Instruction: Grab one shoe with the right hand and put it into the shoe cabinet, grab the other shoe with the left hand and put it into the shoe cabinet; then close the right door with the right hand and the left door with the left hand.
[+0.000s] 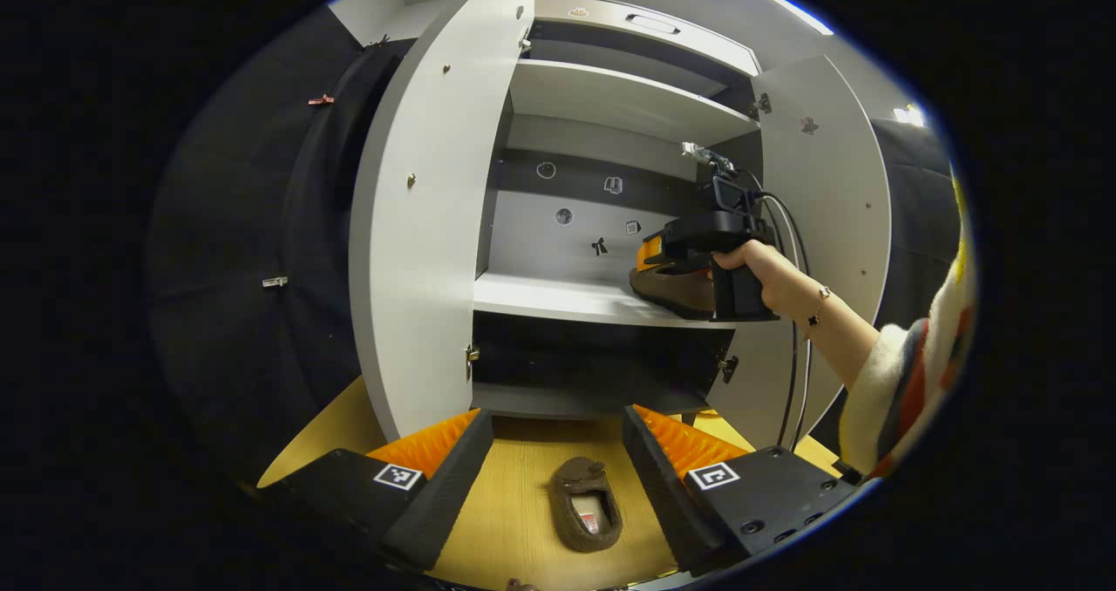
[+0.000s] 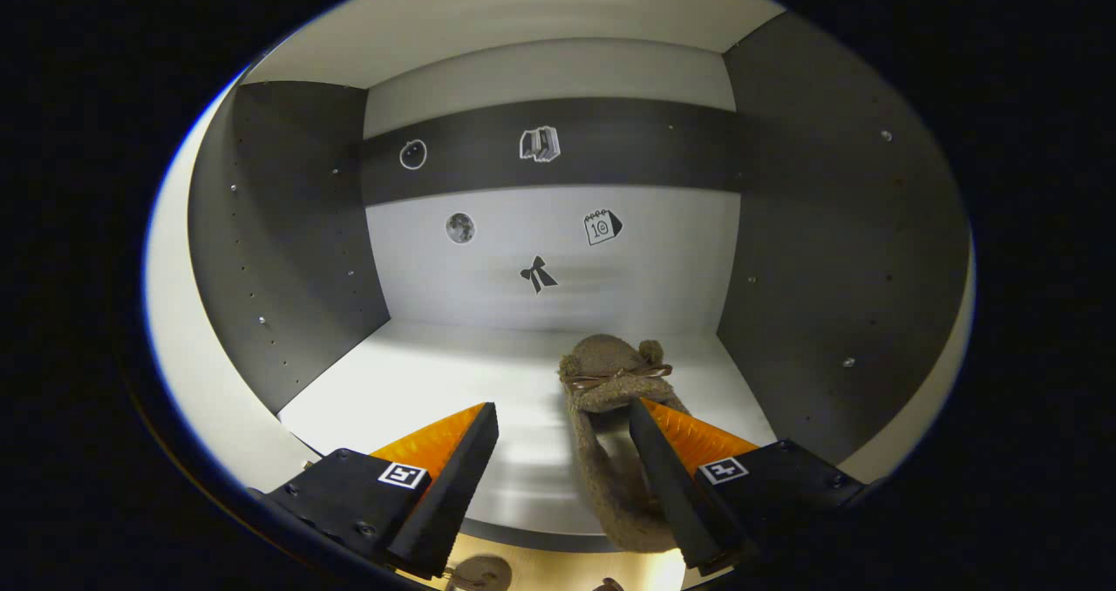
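A brown fuzzy shoe (image 2: 610, 382) with a small bow lies on the cabinet's middle shelf (image 2: 436, 382), heel hanging over the front edge. My right gripper (image 2: 562, 425) is open around it; the shoe lies against the right-hand finger (image 2: 663, 469) only. In the left gripper view a hand holds that right gripper (image 1: 654, 264) at the shelf (image 1: 549, 299), over the same shoe (image 1: 671, 290). The other brown shoe (image 1: 586, 506) lies on the wooden floor (image 1: 506, 504), opening up, between and below the fingers of my open left gripper (image 1: 558, 451), which hovers above it.
Both cabinet doors stand wide open: the left door (image 1: 418, 225) and the right door (image 1: 828, 207). An upper shelf (image 1: 610, 98) and a dark lower compartment (image 1: 593, 356) flank the middle shelf. A person's sleeve (image 1: 907, 373) and a cable come in from the right.
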The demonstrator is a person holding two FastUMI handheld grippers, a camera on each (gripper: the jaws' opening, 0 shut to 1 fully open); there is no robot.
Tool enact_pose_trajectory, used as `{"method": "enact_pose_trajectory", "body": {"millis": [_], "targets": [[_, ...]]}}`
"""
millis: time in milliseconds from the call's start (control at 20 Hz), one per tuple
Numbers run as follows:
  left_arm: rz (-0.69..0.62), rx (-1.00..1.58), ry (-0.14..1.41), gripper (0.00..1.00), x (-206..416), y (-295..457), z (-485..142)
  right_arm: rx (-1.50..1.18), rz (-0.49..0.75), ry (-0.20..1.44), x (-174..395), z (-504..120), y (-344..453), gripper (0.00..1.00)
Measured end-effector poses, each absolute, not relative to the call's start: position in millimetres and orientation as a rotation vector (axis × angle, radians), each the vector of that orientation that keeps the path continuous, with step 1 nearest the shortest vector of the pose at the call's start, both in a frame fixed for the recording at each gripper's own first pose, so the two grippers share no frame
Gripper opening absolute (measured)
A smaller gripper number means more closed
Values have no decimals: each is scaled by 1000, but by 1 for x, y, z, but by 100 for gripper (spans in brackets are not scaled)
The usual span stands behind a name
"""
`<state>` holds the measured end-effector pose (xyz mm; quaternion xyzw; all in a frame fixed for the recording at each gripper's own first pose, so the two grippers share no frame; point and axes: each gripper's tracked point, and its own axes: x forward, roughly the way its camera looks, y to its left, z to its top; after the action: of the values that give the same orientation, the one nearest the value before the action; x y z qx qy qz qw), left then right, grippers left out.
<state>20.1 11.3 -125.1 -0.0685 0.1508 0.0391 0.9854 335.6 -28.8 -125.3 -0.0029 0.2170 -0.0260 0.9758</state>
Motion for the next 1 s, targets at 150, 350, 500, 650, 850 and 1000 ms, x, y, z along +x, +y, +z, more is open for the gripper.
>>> {"method": "enact_pose_trajectory", "body": {"millis": [150, 350, 500, 650, 850, 1000], "targets": [[49, -107, 304, 95, 20, 6, -130, -13, -25, 371, 307, -95, -21, 97], [-30, -78, 299, 95, 22, -5, -144, 6, -1, 294, 251, -79, -16, 97], [-94, -82, 317, 95, 22, -15, -163, 18, -8, 244, 198, -93, -16, 97], [-146, -78, 321, 95, 18, -25, -181, -7, -42, 193, 151, -112, -21, 98], [-165, -70, 380, 95, 16, -33, -224, -34, -73, 174, 102, -142, -24, 98], [-161, -100, 425, 95, 19, -40, -264, -18, -87, 191, 80, -167, -30, 98]]}}
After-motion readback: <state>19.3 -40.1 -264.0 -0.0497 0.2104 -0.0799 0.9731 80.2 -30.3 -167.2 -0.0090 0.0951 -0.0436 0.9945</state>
